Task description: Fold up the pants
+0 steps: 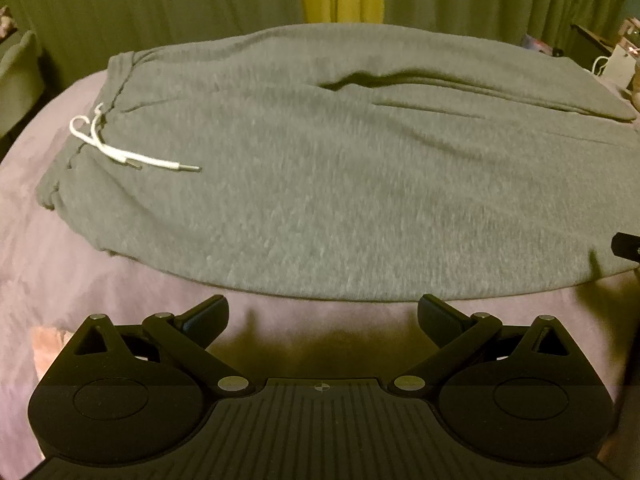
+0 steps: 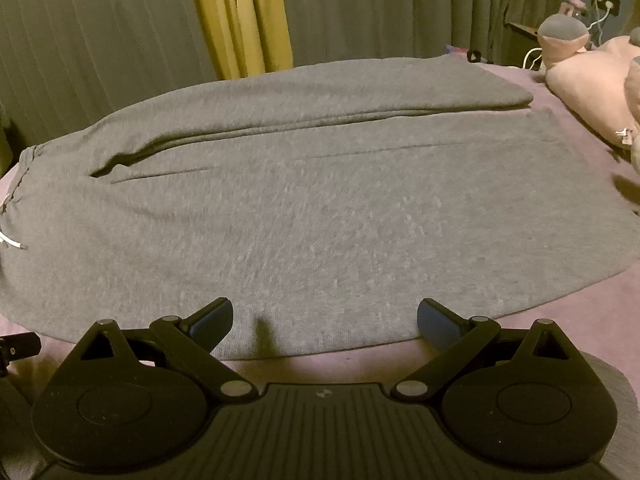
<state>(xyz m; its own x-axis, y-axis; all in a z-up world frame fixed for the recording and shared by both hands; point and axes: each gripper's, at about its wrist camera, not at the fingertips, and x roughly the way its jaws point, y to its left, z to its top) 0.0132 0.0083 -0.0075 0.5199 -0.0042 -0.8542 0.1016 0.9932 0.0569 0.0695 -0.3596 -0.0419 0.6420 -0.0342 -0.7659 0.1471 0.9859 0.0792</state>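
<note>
Grey sweatpants (image 1: 304,184) lie flat across a mauve bedspread (image 1: 60,280), waistband to the left with a white drawstring (image 1: 120,152), legs running to the right. In the right wrist view the pants (image 2: 320,208) show both legs side by side, the far leg ending near the pillow. My left gripper (image 1: 322,316) is open just short of the near edge of the pants, nothing between its fingers. My right gripper (image 2: 324,320) is open too, its fingertips over the near hem edge. The right gripper's tip (image 1: 626,246) peeks in at the right edge of the left wrist view.
Grey-green curtains with a yellow strip (image 2: 240,20) hang behind the bed. A pink plush toy (image 2: 592,76) lies at the far right on the bedspread (image 2: 580,320). Cables and small items (image 1: 616,64) sit by the wall at the far right.
</note>
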